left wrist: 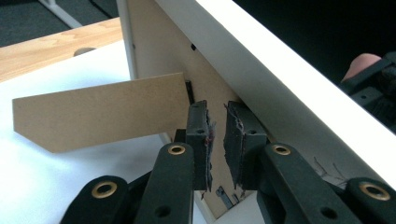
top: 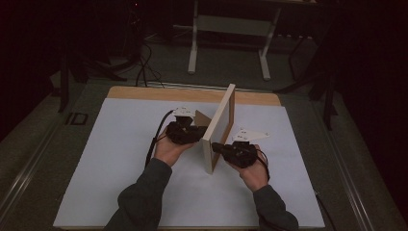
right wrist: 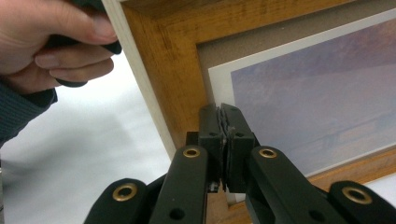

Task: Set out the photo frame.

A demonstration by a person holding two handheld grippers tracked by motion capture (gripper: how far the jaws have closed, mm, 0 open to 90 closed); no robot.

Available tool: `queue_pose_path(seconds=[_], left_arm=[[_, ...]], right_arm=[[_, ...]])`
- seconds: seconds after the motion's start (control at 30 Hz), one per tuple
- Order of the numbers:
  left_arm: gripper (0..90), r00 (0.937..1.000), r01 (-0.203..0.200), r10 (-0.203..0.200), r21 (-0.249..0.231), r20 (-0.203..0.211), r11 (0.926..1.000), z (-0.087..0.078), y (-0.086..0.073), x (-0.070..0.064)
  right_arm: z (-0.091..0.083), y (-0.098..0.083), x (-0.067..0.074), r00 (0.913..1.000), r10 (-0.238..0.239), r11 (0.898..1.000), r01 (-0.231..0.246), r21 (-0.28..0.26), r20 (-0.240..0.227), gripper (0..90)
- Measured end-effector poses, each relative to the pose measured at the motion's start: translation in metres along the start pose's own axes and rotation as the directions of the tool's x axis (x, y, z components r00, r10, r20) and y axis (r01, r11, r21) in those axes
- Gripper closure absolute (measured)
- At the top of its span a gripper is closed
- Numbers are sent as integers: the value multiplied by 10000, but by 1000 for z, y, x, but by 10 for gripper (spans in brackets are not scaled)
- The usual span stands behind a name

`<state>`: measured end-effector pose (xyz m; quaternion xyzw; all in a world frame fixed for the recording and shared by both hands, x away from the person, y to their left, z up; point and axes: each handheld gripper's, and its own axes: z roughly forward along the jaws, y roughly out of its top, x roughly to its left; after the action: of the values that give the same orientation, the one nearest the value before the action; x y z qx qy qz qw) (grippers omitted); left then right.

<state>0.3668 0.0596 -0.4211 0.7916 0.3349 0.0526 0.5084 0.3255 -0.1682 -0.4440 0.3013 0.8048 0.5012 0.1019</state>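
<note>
Two claws here, one on each side of a picture frame (top: 220,126) that stands upright on its edge on the bench (top: 120,159).

Left claw (left wrist: 217,142) sits at the back of the frame with its jaws a little apart, a narrow gap between the pads, and nothing pinched in there. It points at the brown backing board, right by the frame's pale edge. Just next to it the stand (left wrist: 100,114), a flat brown cardboard leg, swings out from the back over the white sheet. In the high view the left claw (top: 195,132) is tucked right against the frame's rear face beside that leg.

Right claw (right wrist: 226,140) is on the front side, jaws pressed together, pads touching, no object between them. Its tips sit at the lower corner of the print, where the white mat meets the wooden moulding. Can't tell if the tips actually touch the glass. From above the right claw (top: 217,147) pokes at the near end of the frame.

Frame itself runs diagonally across the middle of the bench, tilted slightly, with the wooden strip of the benchtop behind it.
</note>
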Motion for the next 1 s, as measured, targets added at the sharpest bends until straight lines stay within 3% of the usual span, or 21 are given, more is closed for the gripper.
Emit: queue_pose_path(seconds=[0.2,0.53,1.0], left_arm=[[787,9992,393,-393,-43,21,9992,-3,-3,5],[773,9973,720,-719,48,-120,9974,-8,-7,15],[677,9961,836,-836,-15,-269,9965,-13,-9,19]], right_arm=[[-2,-1,-1,10000,-31,10000,31,14,14,873],[-1,-2,0,10000,-60,10000,60,74,-9,866],[-2,-4,-2,10000,-80,9999,79,107,12,838]])
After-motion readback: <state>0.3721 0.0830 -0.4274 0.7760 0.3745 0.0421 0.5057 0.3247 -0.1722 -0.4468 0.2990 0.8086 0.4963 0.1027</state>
